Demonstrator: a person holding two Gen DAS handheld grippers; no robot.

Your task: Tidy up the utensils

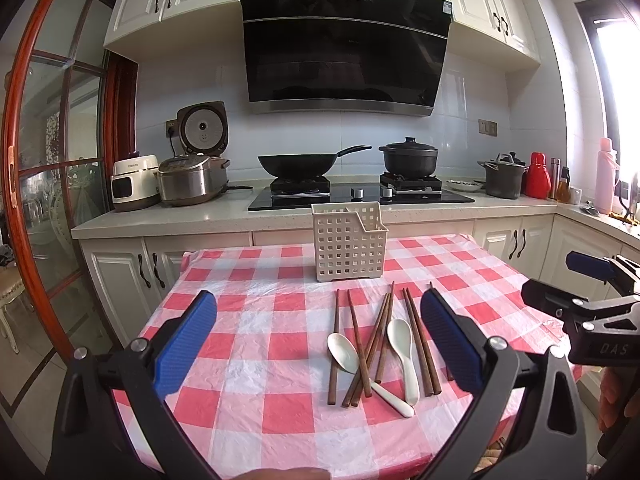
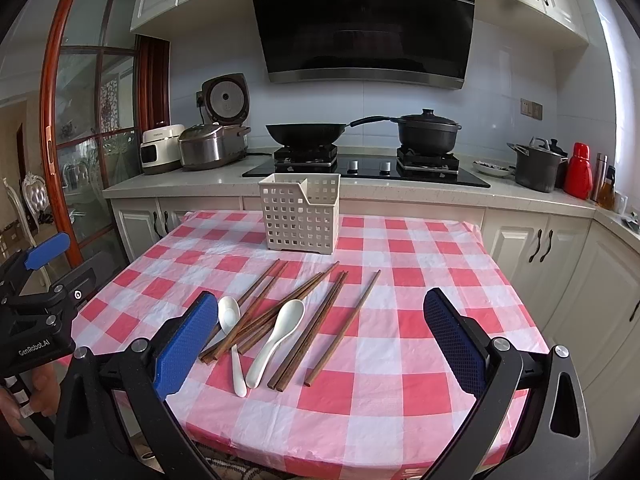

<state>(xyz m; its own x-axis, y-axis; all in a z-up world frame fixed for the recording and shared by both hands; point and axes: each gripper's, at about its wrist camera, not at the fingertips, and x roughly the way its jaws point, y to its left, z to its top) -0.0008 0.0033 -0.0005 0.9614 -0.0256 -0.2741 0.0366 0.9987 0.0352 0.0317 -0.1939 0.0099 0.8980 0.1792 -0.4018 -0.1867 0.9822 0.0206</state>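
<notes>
Nothing has been sorted yet, by the look of it: the white perforated utensil holder (image 1: 349,245) stands empty and upright near the far edge of the surface (image 2: 420,396), which wears a red-and-white checked cloth, and all the utensils lie loose in front of it. The job appears to be at its very start, with the first pick not yet made.

The wooden chopsticks (image 2: 280,316) lie fanned and partly crossed in a heap between the holder and the near edge. Two white ceramic spoons rest among them: the left spoon (image 2: 231,328) has its bowl toward the holder and its handle trailing to the near edge, crossed by some chopsticks; the right spoon (image 2: 276,340) lies across others at a slant. One chopstick (image 2: 344,328) lies apart to the right of the pile.

The left tool (image 1: 320,344) hovers over the near part of the surface with its blue pads spread fully wide, holding and touching nothing; the pile sits ahead of its right pad. The right tool (image 2: 320,344) is likewise spread as wide as it goes, empty, above the near edge, the pile lying toward its left pad.

The next move probably calls for singling out one item, likely a spoon or the lone chopstick, lowering a tool over it, and pinching it without dragging its neighbours. The holder has a divider, so spoons and chopsticks could go in separate compartments.
</notes>
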